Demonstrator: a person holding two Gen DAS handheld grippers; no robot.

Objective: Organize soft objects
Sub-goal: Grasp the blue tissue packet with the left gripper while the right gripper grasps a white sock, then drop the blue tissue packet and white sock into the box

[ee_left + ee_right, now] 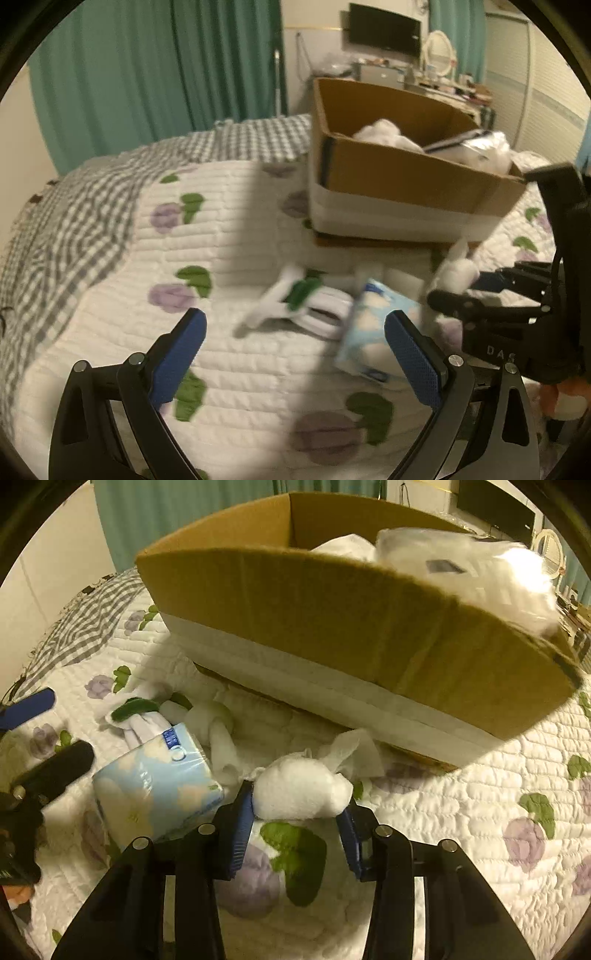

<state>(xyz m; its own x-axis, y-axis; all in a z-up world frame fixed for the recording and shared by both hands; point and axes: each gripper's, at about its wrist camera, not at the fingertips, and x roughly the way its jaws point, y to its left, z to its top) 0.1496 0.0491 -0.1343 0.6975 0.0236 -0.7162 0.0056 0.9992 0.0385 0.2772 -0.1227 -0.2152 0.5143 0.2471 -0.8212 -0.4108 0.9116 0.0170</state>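
Note:
My right gripper is shut on a white cotton wad and holds it just above the quilt, in front of the cardboard box. The wad also shows in the left wrist view, held in the right gripper. My left gripper is open and empty above the quilt. A light blue tissue pack lies by its right finger, also in the right wrist view. A white and green sock lies beyond. The box holds white soft items and a plastic-wrapped bundle.
The bed carries a white floral quilt and a grey checked blanket at the left. A crumpled white tissue and a white cloth lie before the box. Green curtains and a cluttered desk stand behind.

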